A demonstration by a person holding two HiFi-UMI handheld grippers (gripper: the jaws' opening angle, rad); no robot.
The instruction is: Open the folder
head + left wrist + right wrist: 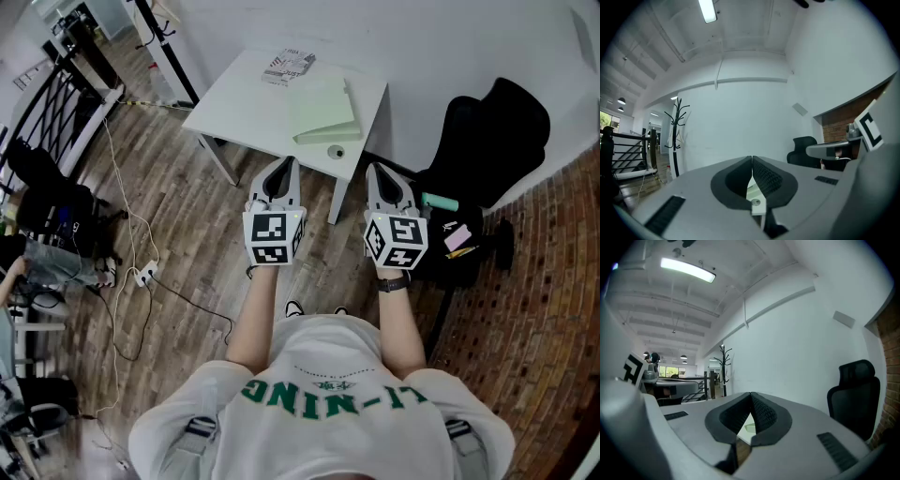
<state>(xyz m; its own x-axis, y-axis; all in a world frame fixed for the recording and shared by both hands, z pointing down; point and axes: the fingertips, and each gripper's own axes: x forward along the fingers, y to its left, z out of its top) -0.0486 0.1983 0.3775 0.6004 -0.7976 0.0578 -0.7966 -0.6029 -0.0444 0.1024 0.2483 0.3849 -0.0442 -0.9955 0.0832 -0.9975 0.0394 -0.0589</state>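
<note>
The pale green folder (pixel 323 110) lies on the white table (pixel 234 108), near a printed sheet (pixel 288 66) whose writing is too small to read. The left gripper (pixel 288 164) and right gripper (pixel 373 169) are held level, jaws pressed together on nothing. The person's shirt (pixel 328 394) reads LI-NING.

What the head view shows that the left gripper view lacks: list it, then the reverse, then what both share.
Head view only: the closed green folder lying on the white table, the person's white shirt, and cables on the wood floor.
Left gripper view only: the ceiling light overhead.
Both: the left claw, shut and empty, the right claw beside it, and the black office chair.
</note>
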